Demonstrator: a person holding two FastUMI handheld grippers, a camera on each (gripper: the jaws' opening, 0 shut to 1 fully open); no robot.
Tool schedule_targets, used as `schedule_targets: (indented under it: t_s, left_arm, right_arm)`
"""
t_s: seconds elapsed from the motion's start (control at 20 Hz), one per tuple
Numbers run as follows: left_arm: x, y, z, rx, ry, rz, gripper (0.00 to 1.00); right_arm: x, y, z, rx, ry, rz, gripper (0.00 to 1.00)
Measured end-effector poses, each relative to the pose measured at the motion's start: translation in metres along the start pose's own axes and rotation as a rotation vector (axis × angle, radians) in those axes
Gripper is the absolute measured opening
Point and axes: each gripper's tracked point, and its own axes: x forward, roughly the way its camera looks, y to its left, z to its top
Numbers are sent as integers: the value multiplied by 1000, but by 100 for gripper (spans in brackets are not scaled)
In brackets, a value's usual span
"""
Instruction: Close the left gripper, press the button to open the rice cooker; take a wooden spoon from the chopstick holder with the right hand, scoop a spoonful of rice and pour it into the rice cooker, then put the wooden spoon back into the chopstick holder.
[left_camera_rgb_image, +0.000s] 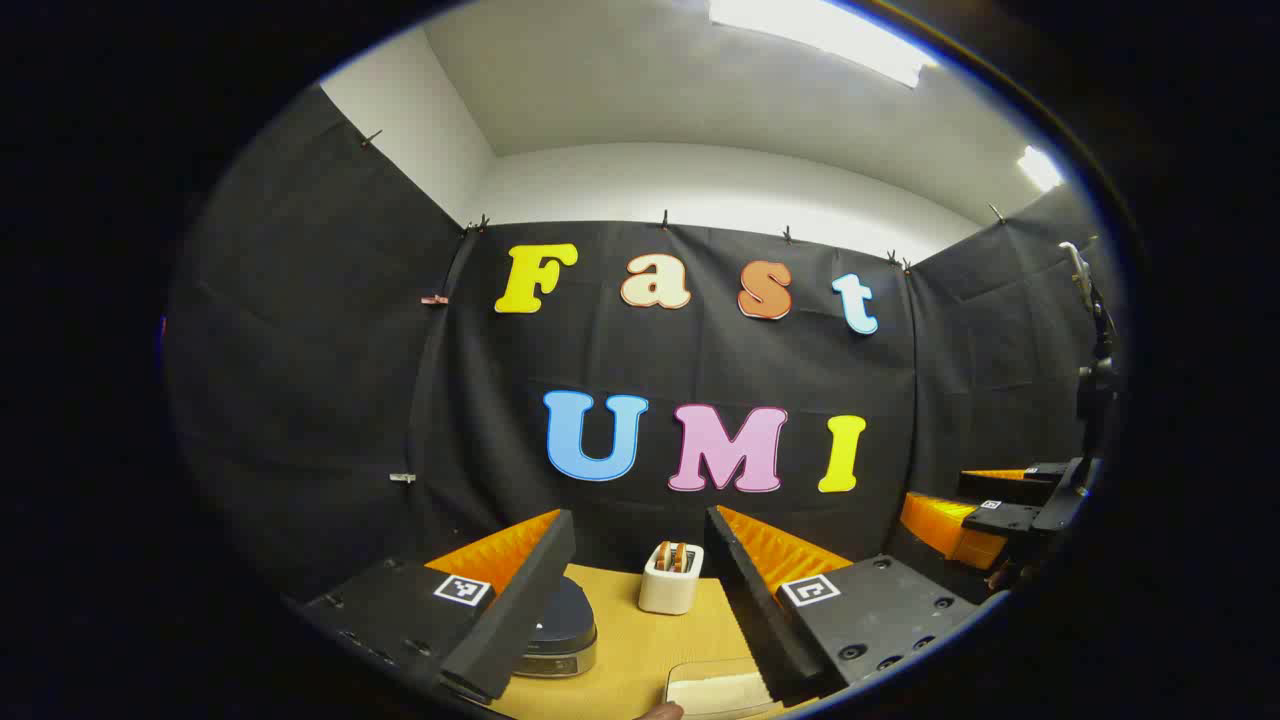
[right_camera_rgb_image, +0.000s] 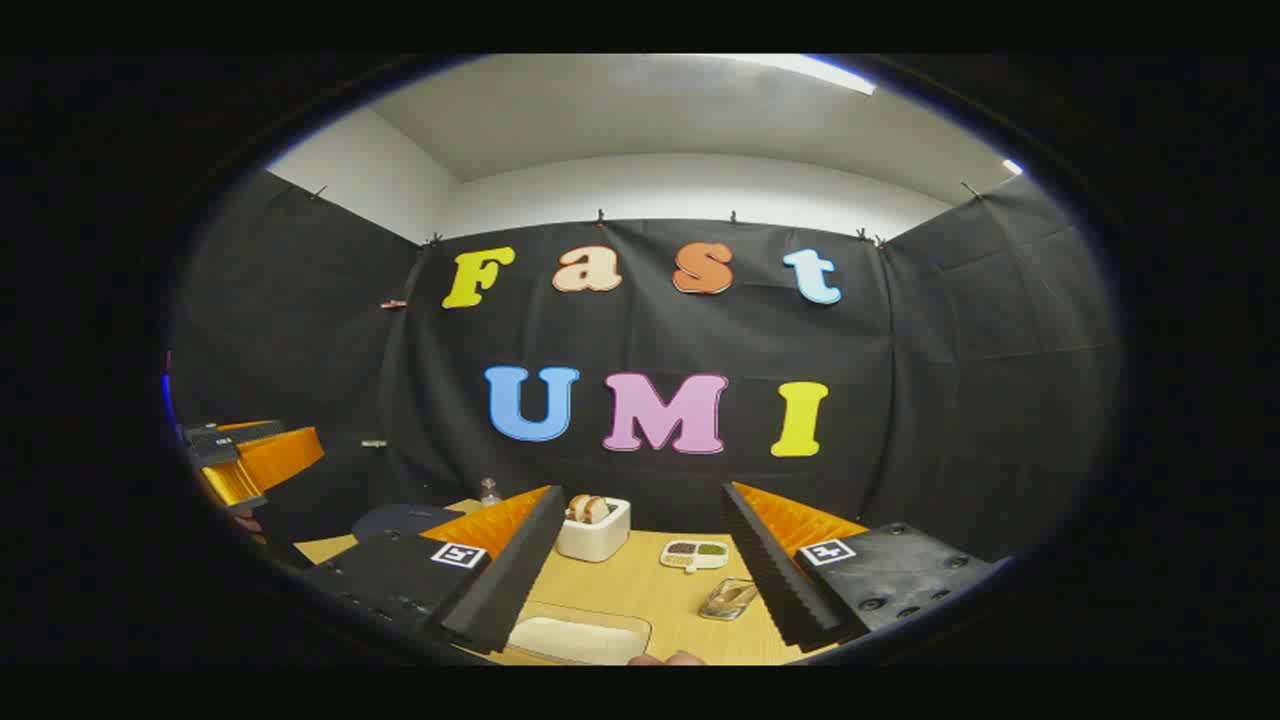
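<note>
The left gripper (left_camera_rgb_image: 640, 590) is wide open and holds nothing, so it should squeeze shut first, then push down on the button of the rice cooker (left_camera_rgb_image: 558, 628), which sits just left of the chopstick holder (left_camera_rgb_image: 671, 577).

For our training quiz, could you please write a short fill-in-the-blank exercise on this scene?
1. The left gripper has its fingers ____.
2. The wooden spoon stands in the white ____.
3. The rice cooker has its lid ____.
4. The tray of rice lies on the ____ nearer the camera than the chopstick holder.

Missing words: open; chopstick holder; shut; table
</note>
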Motion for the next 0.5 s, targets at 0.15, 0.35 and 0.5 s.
schedule_targets:
  t_s: [0.15,0.35,0.5]
  left_arm:
    - [-2,0,-2,15,1,7,92]
    - [-1,2,-1,38,-5,20,92]
    - [-1,1,-3,36,1,23,95]
  right_arm:
    - [3,1,0,3,-2,5,97]
    - [4,0,-4,-2,3,7,98]
    - [6,-1,-6,6,12,9,98]
